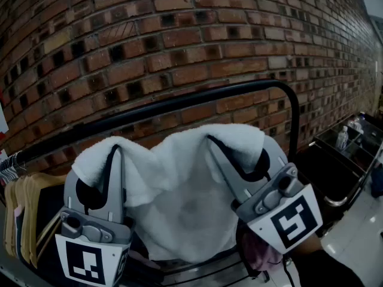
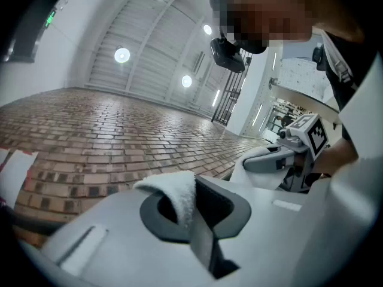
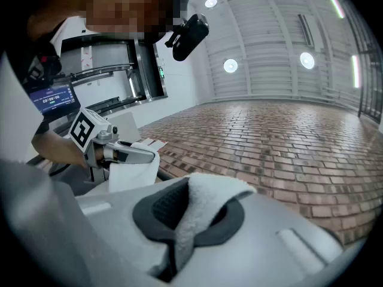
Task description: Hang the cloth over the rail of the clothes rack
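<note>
A white terry cloth (image 1: 179, 196) hangs between my two grippers, held up by its top corners in front of a brick wall. My left gripper (image 1: 115, 151) is shut on the cloth's left corner (image 2: 179, 193), which pokes out between its jaws. My right gripper (image 1: 210, 141) is shut on the right corner (image 3: 203, 205). Both point upward at a slant. The black rail (image 1: 179, 103) of the clothes rack runs above and behind the cloth, curving down at the right end (image 1: 295, 118). The cloth's top edge sits a little below the rail.
Wooden hangers (image 1: 24, 211) hang on the rack at the far left. A dark shelf with a bottle (image 1: 342, 137) stands at the right. The brick wall (image 1: 179, 34) is close behind the rail. A pink item (image 1: 263, 253) shows below my right gripper.
</note>
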Available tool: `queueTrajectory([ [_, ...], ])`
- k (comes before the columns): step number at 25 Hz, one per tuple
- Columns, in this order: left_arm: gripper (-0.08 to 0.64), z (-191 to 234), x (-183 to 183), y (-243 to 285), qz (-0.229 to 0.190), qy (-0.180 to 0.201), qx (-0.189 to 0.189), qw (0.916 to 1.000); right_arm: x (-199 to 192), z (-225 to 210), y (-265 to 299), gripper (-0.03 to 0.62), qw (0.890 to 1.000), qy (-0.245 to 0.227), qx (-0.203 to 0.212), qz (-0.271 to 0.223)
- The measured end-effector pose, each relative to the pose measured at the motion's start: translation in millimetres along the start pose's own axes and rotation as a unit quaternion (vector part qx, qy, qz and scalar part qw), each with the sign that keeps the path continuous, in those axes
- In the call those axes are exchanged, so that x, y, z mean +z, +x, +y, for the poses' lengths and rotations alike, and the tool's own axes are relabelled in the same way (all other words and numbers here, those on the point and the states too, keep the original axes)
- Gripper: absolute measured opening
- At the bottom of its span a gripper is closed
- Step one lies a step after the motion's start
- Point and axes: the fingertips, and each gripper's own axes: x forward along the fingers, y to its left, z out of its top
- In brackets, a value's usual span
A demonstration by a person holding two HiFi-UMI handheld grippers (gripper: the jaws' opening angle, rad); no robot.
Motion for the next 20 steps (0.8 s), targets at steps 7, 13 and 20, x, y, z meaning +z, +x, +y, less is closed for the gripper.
queueTrajectory([
  [7,0.017,55.3,18.9,39.2,0.009,0.044,0.04,0.9982,27.5,-51.4,36.9,0.011,0.999,-0.038,-0.01,0.004],
  [13,0.017,119.6,65.4,100.7,0.002,0.176,0.091,0.9801,72.1,-122.8,100.8,0.011,0.992,-0.119,-0.047,-0.016],
  [20,0.017,149.7,-11.2,186.7,0.146,0.296,0.019,0.9438,11.8,-142.2,209.7,0.011,0.969,-0.193,0.085,0.131],
])
